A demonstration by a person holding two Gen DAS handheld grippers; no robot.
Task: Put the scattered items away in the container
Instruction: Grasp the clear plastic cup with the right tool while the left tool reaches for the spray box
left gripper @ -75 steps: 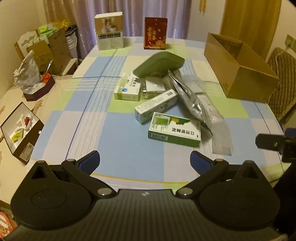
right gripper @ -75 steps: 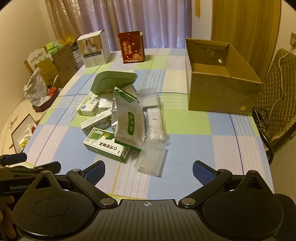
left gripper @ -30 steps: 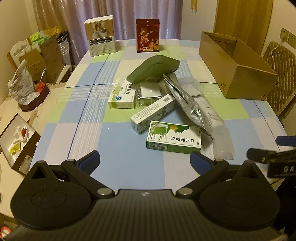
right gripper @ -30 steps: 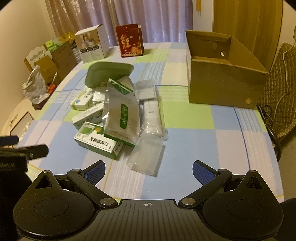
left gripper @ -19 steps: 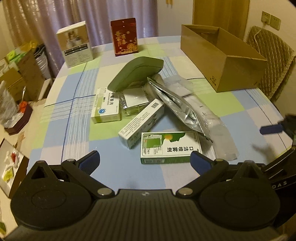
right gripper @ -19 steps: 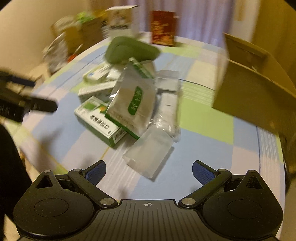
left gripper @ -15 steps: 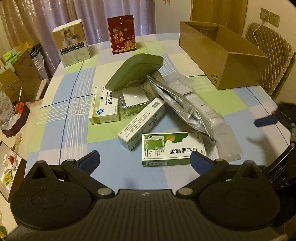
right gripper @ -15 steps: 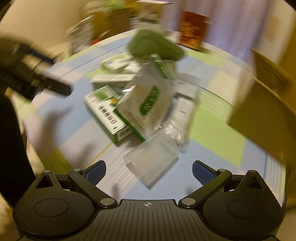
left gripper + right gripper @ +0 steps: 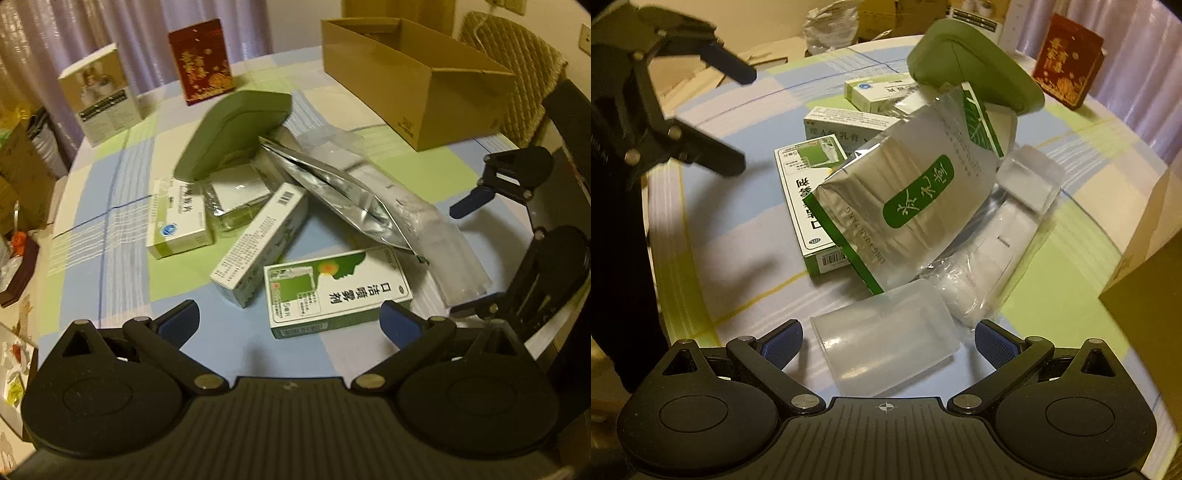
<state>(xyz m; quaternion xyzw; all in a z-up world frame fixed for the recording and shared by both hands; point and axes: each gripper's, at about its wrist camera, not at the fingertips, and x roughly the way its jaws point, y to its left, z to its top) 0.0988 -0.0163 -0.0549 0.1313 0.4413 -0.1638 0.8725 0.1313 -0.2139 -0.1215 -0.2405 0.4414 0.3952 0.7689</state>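
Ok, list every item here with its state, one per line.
left gripper: open, empty
right gripper: open, clear cup between its fingers
clear cup: lying on its side
foil pouch: propped on the pile
green-and-white box: flat, closed
cardboard box: open-topped
green case: tilted, closed

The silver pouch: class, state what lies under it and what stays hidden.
The silver pouch leans over the green-and-white box, covering its right side. Its far edge overlaps clear plastic packets. Whatever else lies beneath it is covered.

Red box (image 9: 201, 61) and white box (image 9: 101, 94) upright near curtain (image 9: 55, 33)
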